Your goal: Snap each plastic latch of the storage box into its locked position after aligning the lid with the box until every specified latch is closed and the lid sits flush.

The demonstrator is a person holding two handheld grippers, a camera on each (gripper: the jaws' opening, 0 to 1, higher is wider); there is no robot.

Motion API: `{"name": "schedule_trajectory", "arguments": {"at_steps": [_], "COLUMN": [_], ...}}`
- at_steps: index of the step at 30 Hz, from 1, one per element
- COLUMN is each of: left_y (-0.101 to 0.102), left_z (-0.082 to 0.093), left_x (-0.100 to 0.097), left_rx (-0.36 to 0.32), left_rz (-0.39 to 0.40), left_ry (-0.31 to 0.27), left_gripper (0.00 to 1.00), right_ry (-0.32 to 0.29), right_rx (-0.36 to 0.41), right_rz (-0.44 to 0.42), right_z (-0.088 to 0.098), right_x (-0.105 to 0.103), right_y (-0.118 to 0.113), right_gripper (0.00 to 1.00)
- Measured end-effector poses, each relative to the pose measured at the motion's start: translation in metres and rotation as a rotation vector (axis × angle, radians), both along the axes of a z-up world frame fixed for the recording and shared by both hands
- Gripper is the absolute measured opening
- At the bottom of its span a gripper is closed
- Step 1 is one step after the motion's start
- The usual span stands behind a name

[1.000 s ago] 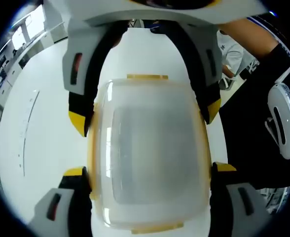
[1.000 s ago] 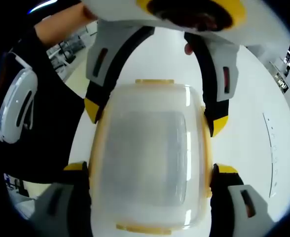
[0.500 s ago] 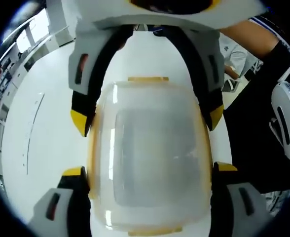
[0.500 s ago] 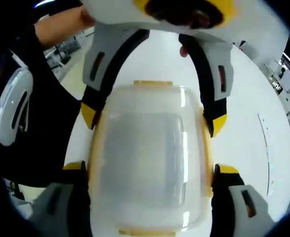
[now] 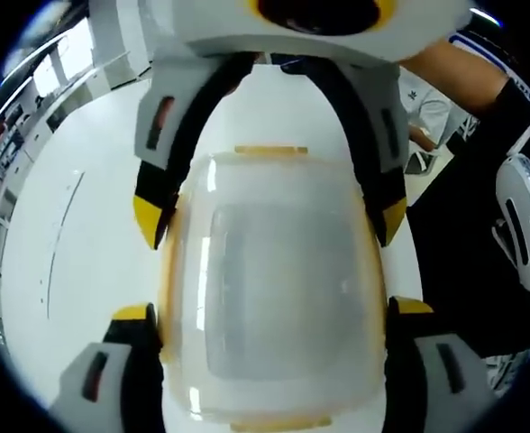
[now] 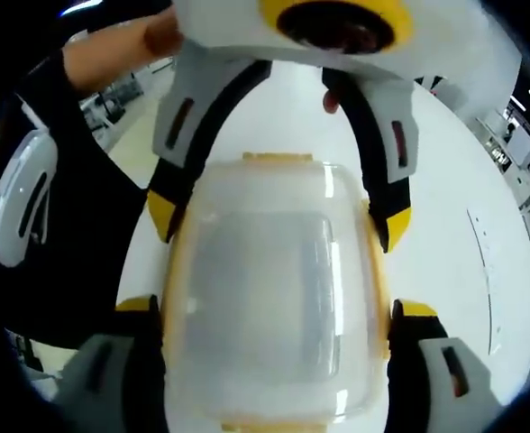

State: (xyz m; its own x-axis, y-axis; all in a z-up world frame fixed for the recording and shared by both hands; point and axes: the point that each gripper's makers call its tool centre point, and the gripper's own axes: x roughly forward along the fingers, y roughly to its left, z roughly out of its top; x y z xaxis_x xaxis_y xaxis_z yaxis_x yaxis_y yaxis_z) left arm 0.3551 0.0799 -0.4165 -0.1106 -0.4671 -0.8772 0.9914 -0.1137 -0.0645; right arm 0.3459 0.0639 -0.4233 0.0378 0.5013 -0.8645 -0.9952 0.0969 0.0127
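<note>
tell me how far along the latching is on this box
Done: the lid looks seated squarely on the storage box on the white table.
In hand: both grippers straddle the box from opposite ends, the left gripper and right gripper with jaws at the long sides.
Left: the yellow end latch and the others; whether any has snapped shut cannot be told.

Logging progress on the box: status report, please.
Both grippers, left and right, straddle the storage box, jaws at its long sides. Lid on. Nothing in the way.
</note>
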Motion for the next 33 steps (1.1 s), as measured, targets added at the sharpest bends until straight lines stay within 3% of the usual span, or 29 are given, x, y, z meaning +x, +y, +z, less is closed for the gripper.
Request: {"name": "schedule_trajectory", "arguments": {"at_steps": [7,14,23,33], "left_y": [0.000,-0.003,-0.006,-0.008], "left_z": [0.000,0.006,0.010,0.018], "left_x": [0.000,-0.001,0.001,0.003], "left_rx": [0.002,-0.149,-0.238,-0.342], "left_rz": [0.004,0.009,0.048,0.097], "left_ry": [0.002,0.017,0.017,0.009], "left_gripper": [1.00,1.00,1.00,0.96], "right_ry": [-0.002,-0.007,-0.013,-0.052], "right_rx": [0.016,0.045,0.065,0.165], "right_rz": [-0.001,-0.002,-0.007,-0.022], "right_z": [0.001,0.004,0.006,0.015], "right_x": [0.000,0.002,0.004,0.005], "right_y": [-0.002,-0.002,-0.002,0.000], "right_gripper": [1.00,1.00,1.00,1.00]}}
